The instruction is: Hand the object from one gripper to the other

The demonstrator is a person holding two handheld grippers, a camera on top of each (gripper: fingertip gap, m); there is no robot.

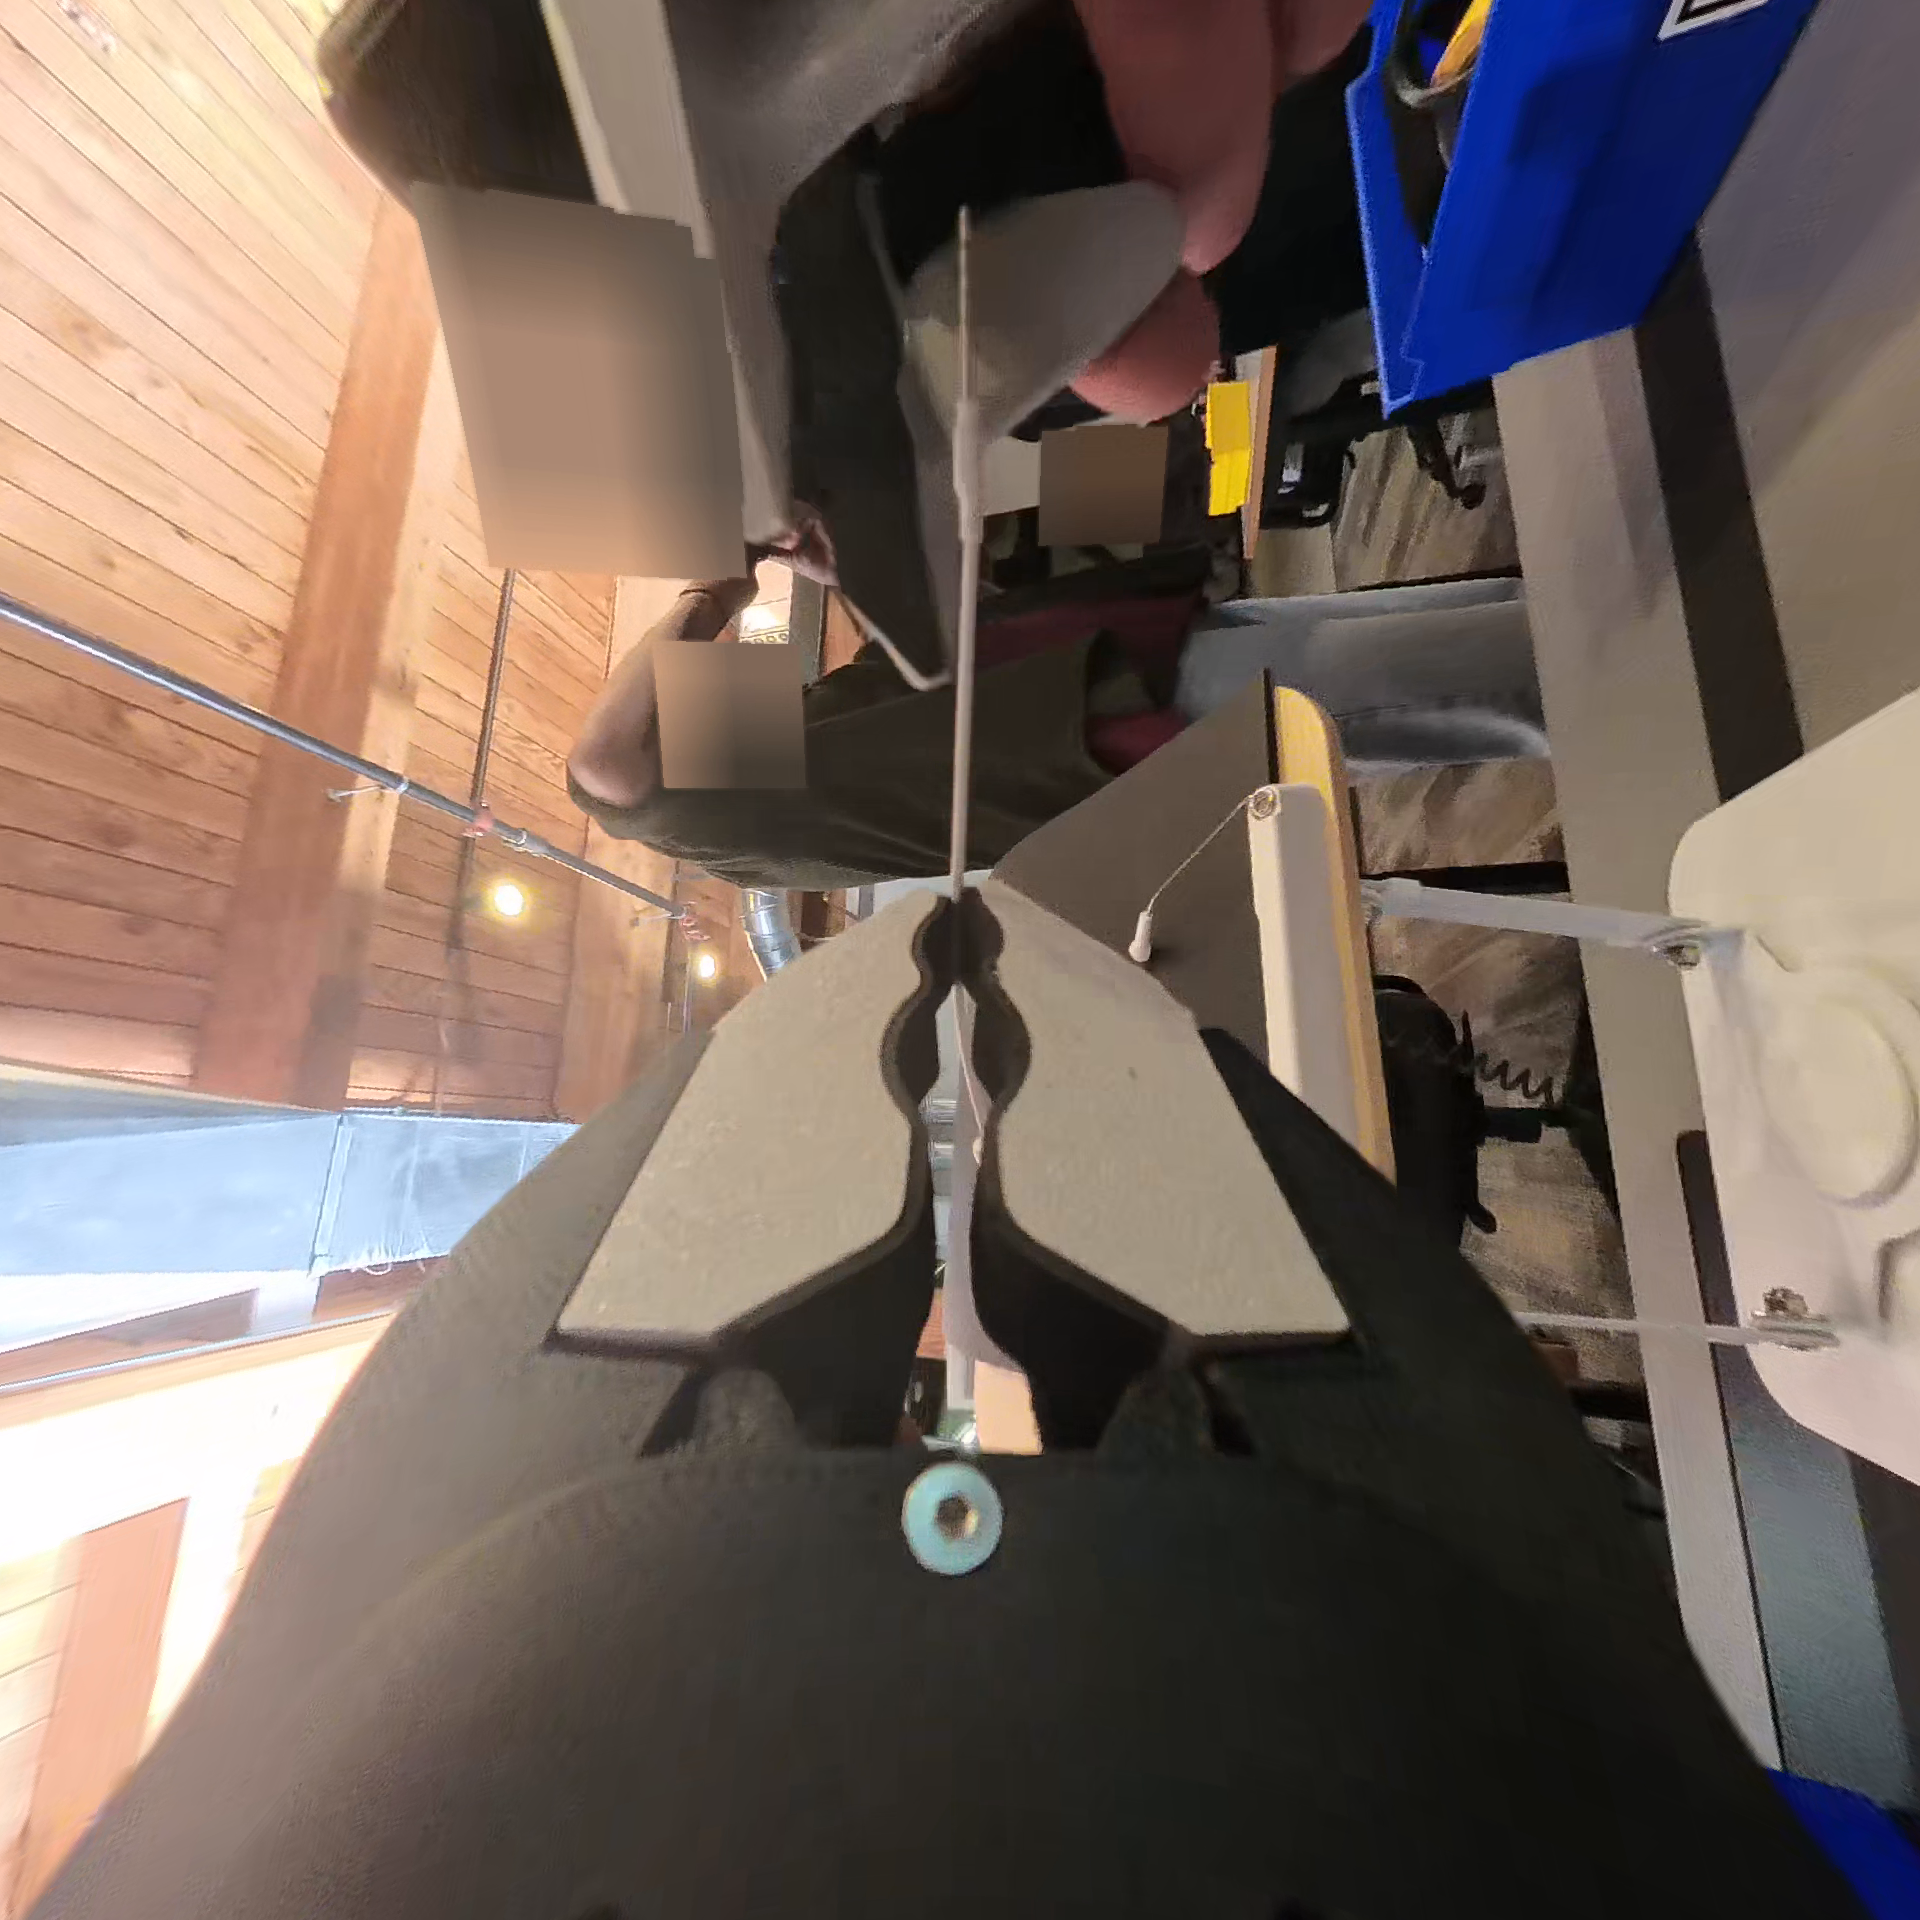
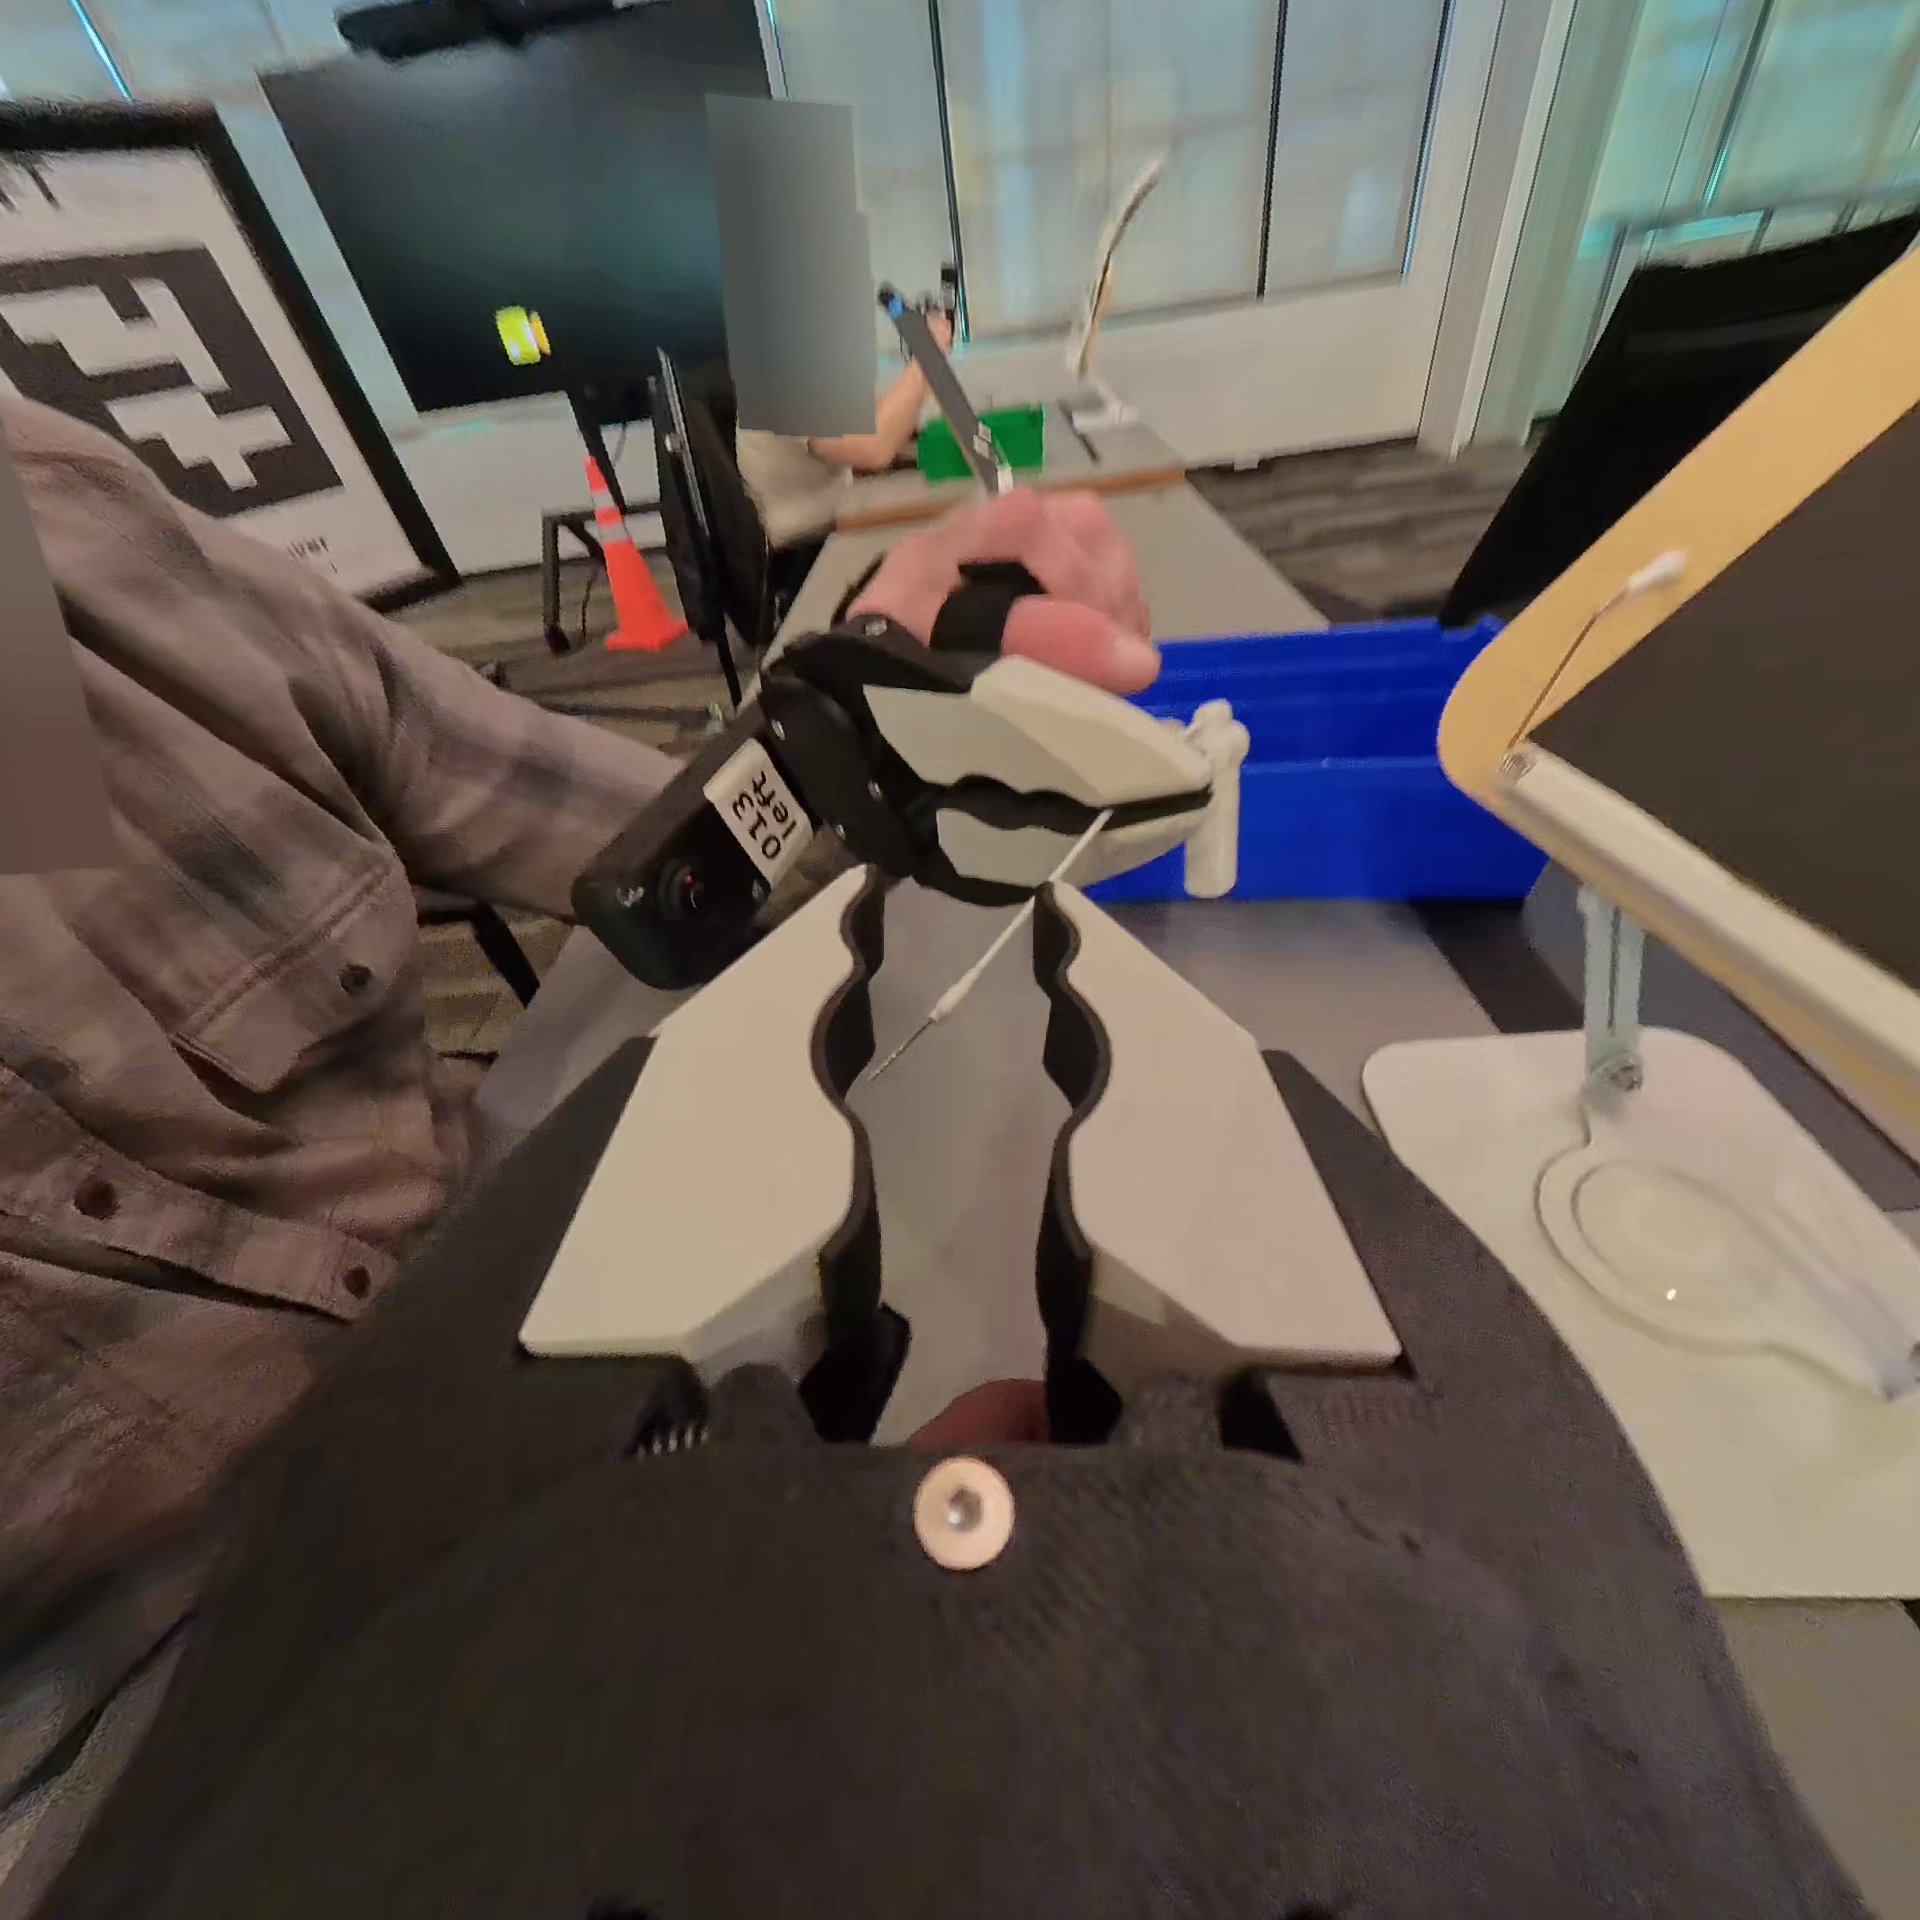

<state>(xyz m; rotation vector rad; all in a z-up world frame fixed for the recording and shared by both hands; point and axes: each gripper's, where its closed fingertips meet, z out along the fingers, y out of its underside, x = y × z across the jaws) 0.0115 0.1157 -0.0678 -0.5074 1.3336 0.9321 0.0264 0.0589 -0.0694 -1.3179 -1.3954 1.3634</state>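
1. The right gripper (image 2: pixel 951 914) is seen nearest in the right wrist view, with its jaws spread apart and nothing gripped between them.
2. The thin white rod (image 2: pixel 982 971), a slender probe-like object with a thicker white sleeve and a fine metallic tip, is found between the spread right fingertips; no contact with either pad can be confirmed.
3. The rod is clamped at its other end by the left gripper (image 2: pixel 1195 805), whose jaws are closed on it. In the left wrist view the left gripper (image 1: pixel 961 904) is shown pinched tight at the tips, and the rod (image 1: pixel 966 582) extends straight ahead of it toward the right gripper (image 1: pixel 1023 312).
4. The rod is judged to be very light and stiff enough to hold its line unsupported, but thin and probably easily bent. A smooth, narrow surface is presented, so slipping or pivoting in the pads is to be expected.
5. The thicker white sleeve is judged the best place for hold to be taken; the fine tip is to be avoided.
6. Farther off, a blue bin (image 2: pixel 1340 748) and a white stand base (image 2: pixel 1455 1195) are seen on the grey table (image 2: pixel 1195 561).
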